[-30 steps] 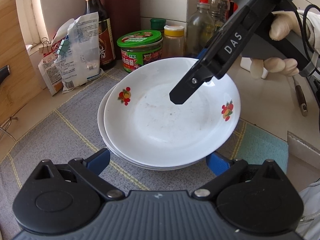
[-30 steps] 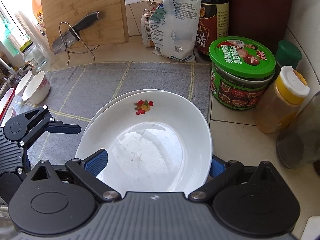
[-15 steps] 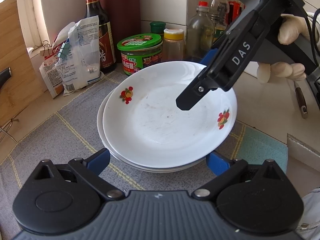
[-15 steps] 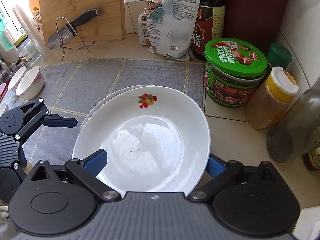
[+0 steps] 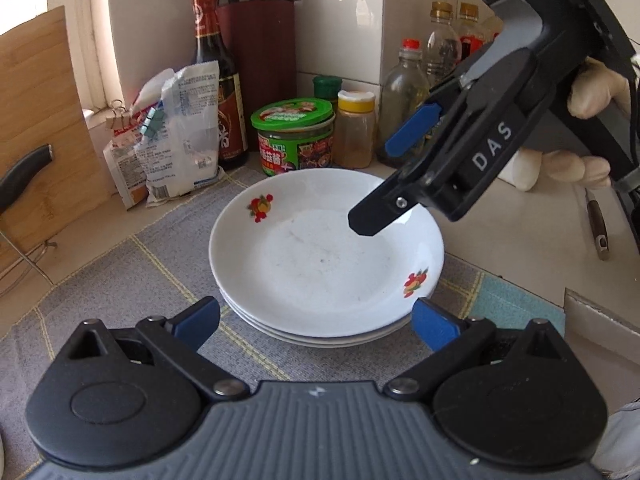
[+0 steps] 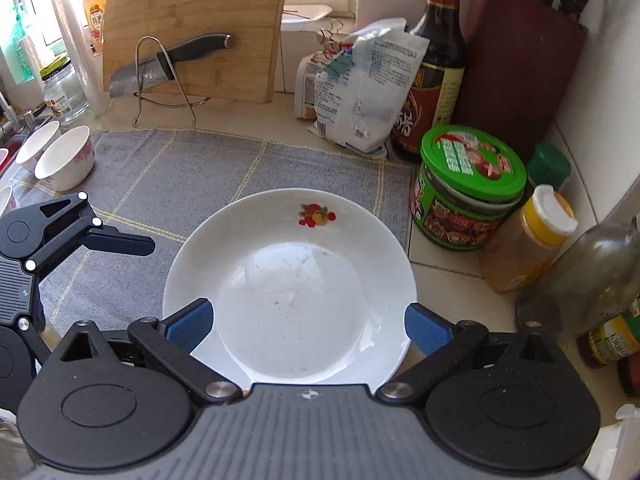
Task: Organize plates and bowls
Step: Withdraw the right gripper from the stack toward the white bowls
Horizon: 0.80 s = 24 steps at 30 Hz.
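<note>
A stack of white plates (image 5: 320,264) with fruit prints rests on a grey mat (image 5: 120,280); the right wrist view shows the plates (image 6: 288,276) from close above. My left gripper (image 5: 316,324) is open at the stack's near rim, holding nothing. My right gripper (image 5: 378,186) hangs open over the far right of the stack, clear of the top plate; in its own view the right gripper (image 6: 307,326) straddles the near rim from above. One left finger (image 6: 128,243) shows beside the stack. Two white bowls (image 6: 66,158) stand at the mat's far left.
A green-lidded jar (image 6: 468,188), a yellow-capped spice jar (image 6: 528,236), a soy sauce bottle (image 6: 434,76) and glass bottles crowd the wall just beyond the plates. Clipped packets (image 6: 352,84) and a cutting board with a knife (image 6: 192,28) stand behind the mat. A gloved hand (image 5: 592,84) holds the right gripper.
The top plate, offset and tilted before, now sits squarely on the stack. Both grippers have drawn up and back from it, fingers still apart.
</note>
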{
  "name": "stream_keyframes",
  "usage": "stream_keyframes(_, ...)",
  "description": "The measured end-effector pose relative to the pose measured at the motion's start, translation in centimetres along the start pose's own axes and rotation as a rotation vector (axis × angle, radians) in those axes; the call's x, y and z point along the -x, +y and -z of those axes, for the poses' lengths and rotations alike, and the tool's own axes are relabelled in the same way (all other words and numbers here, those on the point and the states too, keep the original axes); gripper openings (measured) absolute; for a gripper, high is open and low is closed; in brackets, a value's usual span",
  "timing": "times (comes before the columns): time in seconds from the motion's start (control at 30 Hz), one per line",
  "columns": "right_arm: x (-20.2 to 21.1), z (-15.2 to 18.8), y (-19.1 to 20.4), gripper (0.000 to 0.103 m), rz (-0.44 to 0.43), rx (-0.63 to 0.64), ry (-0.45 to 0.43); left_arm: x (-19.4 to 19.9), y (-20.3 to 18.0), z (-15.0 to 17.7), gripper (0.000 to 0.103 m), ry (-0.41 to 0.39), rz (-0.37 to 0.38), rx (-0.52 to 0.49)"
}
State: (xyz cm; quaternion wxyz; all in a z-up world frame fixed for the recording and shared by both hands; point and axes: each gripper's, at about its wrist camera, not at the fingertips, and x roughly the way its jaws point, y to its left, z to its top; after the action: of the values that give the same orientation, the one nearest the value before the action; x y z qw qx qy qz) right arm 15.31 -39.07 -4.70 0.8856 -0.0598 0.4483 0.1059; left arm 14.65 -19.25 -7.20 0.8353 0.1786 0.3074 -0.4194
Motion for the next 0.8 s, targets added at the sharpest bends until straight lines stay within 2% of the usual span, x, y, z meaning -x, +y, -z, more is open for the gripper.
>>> stream_keyframes(0.13, 0.9, -0.6, 2.2, 0.103, 0.028, 0.035, -0.074, 2.3, 0.7, 0.5, 0.102, -0.047, -0.038, 0.046)
stream_keyframes(0.33, 1.7, -1.6, 6.2, 0.103, 0.024, 0.066, -0.156, 6.4, 2.2, 2.6, 0.102, -0.097, -0.122, 0.13)
stream_keyframes(0.6, 0.5, -2.1, 13.8, 0.103, -0.041, 0.057, -0.186, 13.5, 5.2, 7.2, 0.102, -0.151, -0.278, 0.227)
stream_keyframes(0.8, -1.3, -1.8, 20.4, 0.103, -0.119, 0.12, -0.163, 18.1, 7.2, 11.3, 0.102, -0.138, -0.392, 0.301)
